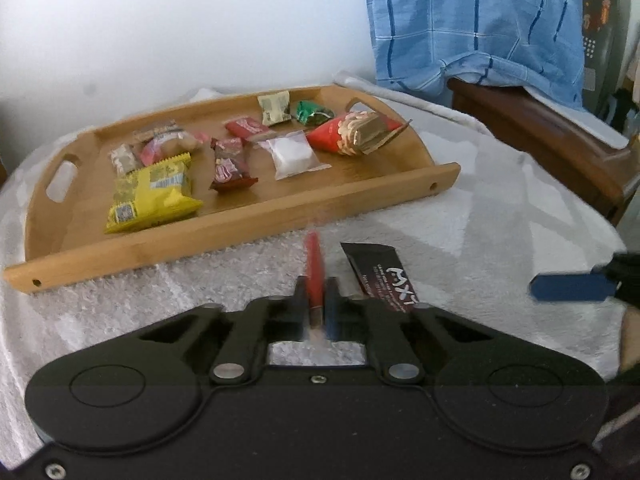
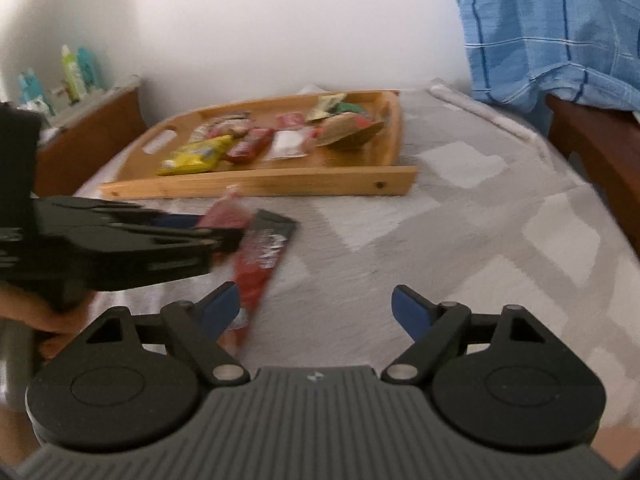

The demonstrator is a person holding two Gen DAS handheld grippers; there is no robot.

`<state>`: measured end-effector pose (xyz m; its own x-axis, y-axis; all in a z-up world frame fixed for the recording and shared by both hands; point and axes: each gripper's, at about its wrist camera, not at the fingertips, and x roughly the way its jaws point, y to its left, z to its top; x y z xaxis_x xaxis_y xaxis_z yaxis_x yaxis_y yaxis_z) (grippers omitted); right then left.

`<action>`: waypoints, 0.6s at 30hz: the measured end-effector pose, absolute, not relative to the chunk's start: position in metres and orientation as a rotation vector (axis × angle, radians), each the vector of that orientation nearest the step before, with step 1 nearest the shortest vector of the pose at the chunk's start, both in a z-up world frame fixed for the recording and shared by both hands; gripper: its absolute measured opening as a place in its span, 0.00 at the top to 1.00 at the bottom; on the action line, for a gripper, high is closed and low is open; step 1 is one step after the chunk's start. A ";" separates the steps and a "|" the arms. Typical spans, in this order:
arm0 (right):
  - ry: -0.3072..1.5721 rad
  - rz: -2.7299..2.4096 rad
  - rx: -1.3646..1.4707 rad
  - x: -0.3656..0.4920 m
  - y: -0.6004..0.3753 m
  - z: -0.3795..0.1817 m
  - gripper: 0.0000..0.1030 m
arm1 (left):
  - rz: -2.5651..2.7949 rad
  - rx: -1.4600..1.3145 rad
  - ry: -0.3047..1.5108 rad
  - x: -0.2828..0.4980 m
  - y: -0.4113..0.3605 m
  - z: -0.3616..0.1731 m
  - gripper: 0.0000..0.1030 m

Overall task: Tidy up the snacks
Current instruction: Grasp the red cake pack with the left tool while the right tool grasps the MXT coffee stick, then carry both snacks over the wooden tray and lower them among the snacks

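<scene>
left gripper point(image 1: 318, 280): jaws closed on red snack stick point(image 1: 313, 268) | right gripper point(image 2: 316, 308): jaws wide apart, holding nothing | dark snack packet point(image 2: 266, 256): on cloth point(image 2: 440, 240), near tray point(image 2: 260, 184) of snacks

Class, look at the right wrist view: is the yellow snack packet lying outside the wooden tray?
No: the yellow snack packet lies inside the wooden tray, near its front left corner.

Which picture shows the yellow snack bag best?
The left wrist view: the yellow crinkly snack packet looks big and sharp in the wooden tray. The right wrist view shows it smaller and blurry, but uncovered.
</scene>
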<state>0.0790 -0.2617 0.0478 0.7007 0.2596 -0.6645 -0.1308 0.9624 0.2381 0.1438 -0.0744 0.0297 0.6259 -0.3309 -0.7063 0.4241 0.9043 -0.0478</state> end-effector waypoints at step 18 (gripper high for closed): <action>0.737 0.160 0.164 0.087 -0.216 0.034 0.72 | -0.352 0.116 0.793 0.137 -0.033 0.035 0.94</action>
<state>0.0868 -0.2164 0.0342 0.7294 0.2022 -0.6535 -0.0874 0.9750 0.2041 0.1372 -0.0333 0.0347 0.6473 -0.2655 -0.7145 0.3520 0.9356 -0.0287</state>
